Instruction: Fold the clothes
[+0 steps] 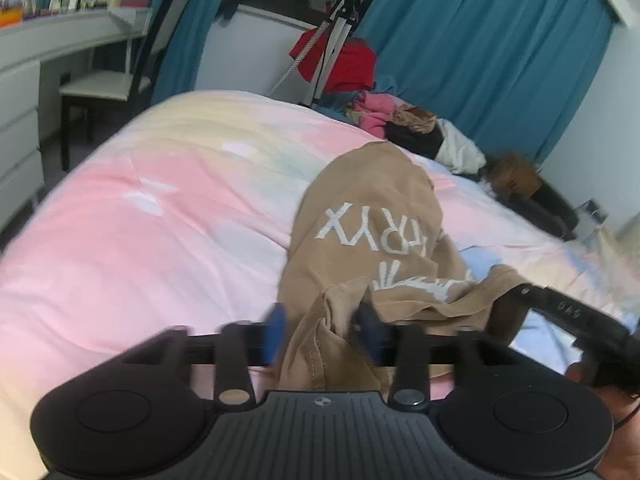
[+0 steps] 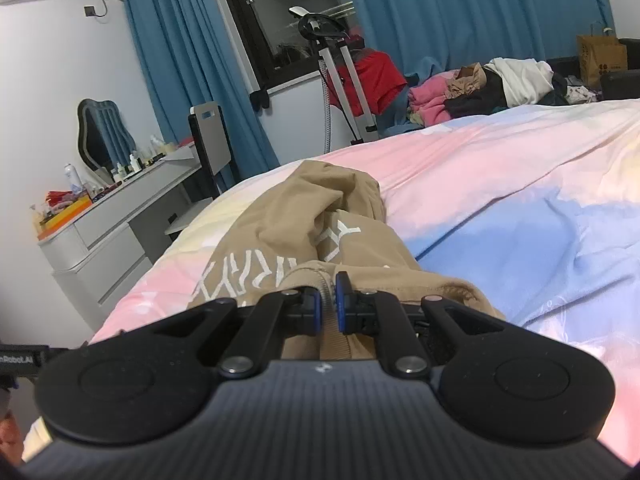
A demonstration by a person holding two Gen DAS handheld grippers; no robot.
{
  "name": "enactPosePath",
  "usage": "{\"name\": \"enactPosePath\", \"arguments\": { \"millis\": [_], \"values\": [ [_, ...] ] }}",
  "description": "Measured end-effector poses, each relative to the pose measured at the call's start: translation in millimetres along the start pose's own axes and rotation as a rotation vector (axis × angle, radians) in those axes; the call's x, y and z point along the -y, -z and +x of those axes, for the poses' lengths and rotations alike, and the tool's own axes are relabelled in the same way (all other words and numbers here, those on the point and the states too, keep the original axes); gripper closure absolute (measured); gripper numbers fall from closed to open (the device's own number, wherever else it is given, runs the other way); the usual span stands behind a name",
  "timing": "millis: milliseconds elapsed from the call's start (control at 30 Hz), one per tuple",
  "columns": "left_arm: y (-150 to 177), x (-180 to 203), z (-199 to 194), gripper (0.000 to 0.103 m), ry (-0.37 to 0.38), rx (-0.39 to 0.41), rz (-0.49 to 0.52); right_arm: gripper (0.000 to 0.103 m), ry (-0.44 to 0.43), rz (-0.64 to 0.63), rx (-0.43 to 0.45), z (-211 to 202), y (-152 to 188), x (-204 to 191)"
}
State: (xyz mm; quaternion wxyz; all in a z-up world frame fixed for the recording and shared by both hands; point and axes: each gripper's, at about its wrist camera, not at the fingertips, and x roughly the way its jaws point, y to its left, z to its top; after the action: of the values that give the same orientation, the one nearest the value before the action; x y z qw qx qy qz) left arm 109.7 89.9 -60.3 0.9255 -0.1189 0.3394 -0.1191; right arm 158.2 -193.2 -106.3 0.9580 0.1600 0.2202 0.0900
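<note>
A tan sweatshirt (image 1: 372,216) with white lettering lies crumpled on the pastel pink and blue duvet (image 1: 140,232). My left gripper (image 1: 322,334) hovers over its near end. The blue pads stand wide apart, with a bunched fold of the cloth loose in the gap. The picture is blurred there. My right gripper (image 2: 328,300) is shut on the sweatshirt's (image 2: 296,216) ribbed hem, which runs pinched between its blue pads. The black housing of that right tool (image 1: 568,312) shows at the left wrist view's right side, buried in the tan cloth.
A heap of pink, black, white and red clothes (image 2: 472,88) lies at the bed's far side beside a metal stand (image 2: 344,72). A white dresser (image 2: 104,232) and a chair (image 1: 112,84) flank the bed. Blue curtains (image 1: 480,48) hang behind, and a paper bag (image 2: 600,56) stands far right.
</note>
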Motion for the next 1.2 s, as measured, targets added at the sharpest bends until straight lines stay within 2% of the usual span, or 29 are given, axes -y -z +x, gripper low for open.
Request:
{"name": "enactPosePath", "arguments": {
  "millis": [67,200,267,367,500,567,633,800,867,933,1033,1067,1167,1200],
  "values": [
    [1.9,8.6,-6.3,0.043,-0.039,0.033,0.067,0.093,0.000,0.002,0.001,-0.8,-0.5,0.0],
    [10.4,40.0,-9.4,0.023,-0.079,0.100,0.240,0.093,-0.002,0.004,0.003,-1.7,-1.2,-1.5],
    [16.2,52.8,0.1,0.022,-0.128,0.099,0.306,0.093,-0.005,0.000,0.008,-3.0,-1.6,-3.1],
    [23.5,61.7,24.2,0.022,-0.214,0.068,0.341,0.093,-0.007,-0.011,0.023,-6.2,-2.1,-7.4],
    [31.5,62.2,49.2,0.022,-0.377,0.038,0.374,0.093,0.011,-0.029,0.065,-12.2,-4.3,-11.3],
    [33.3,55.4,45.4,0.021,-0.411,0.048,0.343,0.093,0.027,-0.032,0.091,-15.5,-5.2,-12.1],
    [30.8,45.6,33.2,0.021,-0.396,0.082,0.265,0.093,0.053,-0.015,0.116,-17.3,-7.6,-9.6],
    [20.8,27.4,-12.8,0.018,-0.364,0.292,0.076,0.093,0.124,0.007,0.159,-21.1,-9.7,-3.1],
    [20.2,25.4,-26.2,0.016,-0.351,0.359,0.033,0.091,0.138,0.012,0.162,-21.4,-9.3,-2.1],
    [21.1,29.4,-33.3,0.016,-0.356,0.388,0.038,0.091,0.147,0.012,0.148,-19.3,-7.7,-2.3],
    [23.5,38.4,-39.2,0.016,-0.381,0.416,0.084,0.091,0.166,-0.004,0.080,-11.3,-2.5,-3.3],
    [24.2,40.3,-39.8,0.016,-0.383,0.417,0.092,0.091,0.179,-0.004,0.037,-6.1,0.1,-3.0],
    [25.8,42.8,-39.4,0.016,-0.397,0.420,0.092,0.078,0.210,-0.020,-0.110,11.7,9.2,-3.1],
    [26.3,43.2,-38.8,0.016,-0.404,0.421,0.091,0.078,0.212,-0.061,-0.168,18.8,13.7,-5.5]
  ]
}}
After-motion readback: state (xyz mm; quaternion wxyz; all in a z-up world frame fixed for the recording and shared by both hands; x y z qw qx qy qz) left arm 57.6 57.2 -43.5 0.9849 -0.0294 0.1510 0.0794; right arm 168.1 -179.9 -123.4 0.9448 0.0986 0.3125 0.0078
